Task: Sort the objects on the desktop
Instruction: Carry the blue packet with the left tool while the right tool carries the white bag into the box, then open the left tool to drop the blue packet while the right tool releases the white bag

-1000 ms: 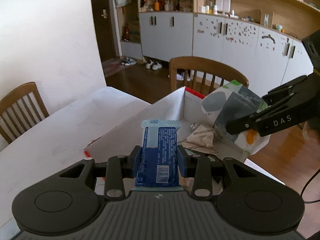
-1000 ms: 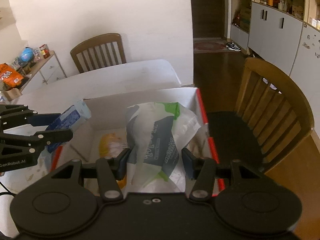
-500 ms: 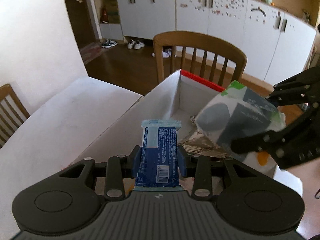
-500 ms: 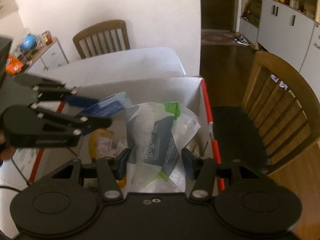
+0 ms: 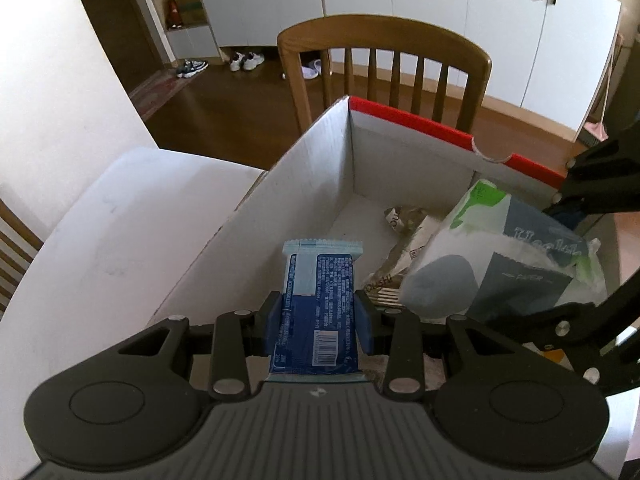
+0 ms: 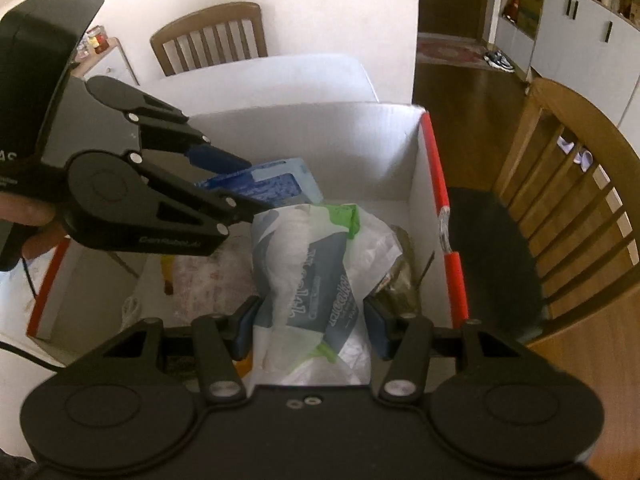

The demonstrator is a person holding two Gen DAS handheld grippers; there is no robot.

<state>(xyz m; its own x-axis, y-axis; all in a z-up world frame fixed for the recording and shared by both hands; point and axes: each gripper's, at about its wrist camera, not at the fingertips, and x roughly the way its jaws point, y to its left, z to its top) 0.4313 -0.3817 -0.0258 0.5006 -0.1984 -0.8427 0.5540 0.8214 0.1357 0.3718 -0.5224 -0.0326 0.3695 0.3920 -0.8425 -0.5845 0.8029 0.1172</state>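
Observation:
My left gripper (image 5: 319, 322) is shut on a flat blue snack packet (image 5: 318, 304) and holds it over the open white cardboard box (image 5: 304, 184) with a red rim. My right gripper (image 6: 312, 322) is shut on a soft white, grey and green tissue pack (image 6: 316, 276), also over the box. In the right wrist view the left gripper (image 6: 240, 184) comes in from the left with the blue packet (image 6: 276, 186) just above the tissue pack. In the left wrist view the tissue pack (image 5: 516, 268) sits at the right, in the right gripper's black fingers (image 5: 532, 320).
The box holds a crumpled brown wrapper (image 5: 400, 256), a yellow-orange item (image 6: 168, 276) and clear plastic. A wooden chair (image 5: 384, 68) stands just beyond the box, another chair (image 6: 208, 36) at the far side of the white table (image 5: 100, 248). A hand (image 6: 28, 216) grips the left tool.
Both grippers have sunk toward the box with their loads. The left gripper has swung in over the box's open top, close beside the tissue pack. Both grips are unchanged.

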